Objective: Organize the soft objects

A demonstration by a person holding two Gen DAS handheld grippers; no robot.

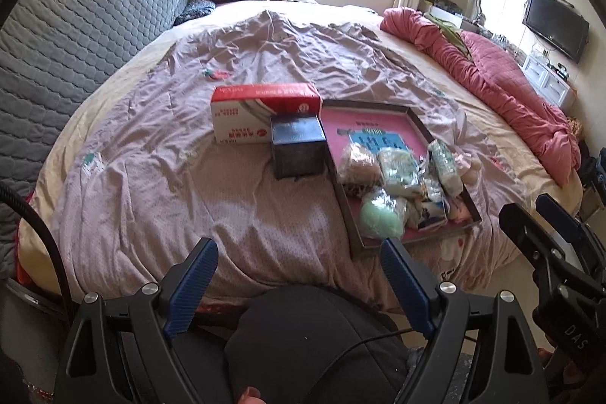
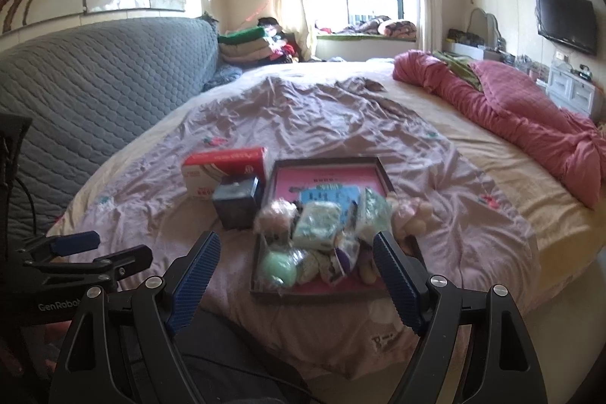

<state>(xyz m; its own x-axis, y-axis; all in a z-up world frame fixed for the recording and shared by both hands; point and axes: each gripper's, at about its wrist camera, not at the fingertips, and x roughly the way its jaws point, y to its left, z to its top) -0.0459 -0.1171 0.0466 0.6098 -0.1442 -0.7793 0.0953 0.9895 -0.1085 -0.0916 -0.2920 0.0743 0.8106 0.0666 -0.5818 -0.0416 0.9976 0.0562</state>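
Left gripper [image 1: 299, 264]: jaws spread wide, nothing between the blue pads, hovering off the near edge of the tray [image 1: 342, 199], above a dark-clothed lap. Right gripper [image 2: 297, 258]: jaws likewise wide apart, empty, poised just short of the tray's near rim, not touching it.

In the tray's near half: a heap of soft packets, among them a pale green round packet [image 1: 380, 218] at the near-left corner, a beige bundle [image 1: 358, 163] behind it, a mint-green packet [image 1: 397, 169] to the right of that. Far half of the tray bare, pink floor showing. Against the tray's left wall: a dark box [image 1: 299, 148]. Behind that box, left of the tray's far corner: a red-and-white carton [image 1: 261, 108]. All resting on a wrinkled mauve sheet [image 1: 170, 184]. Well right of the tray: a bunched pink quilt [image 1: 503, 89].
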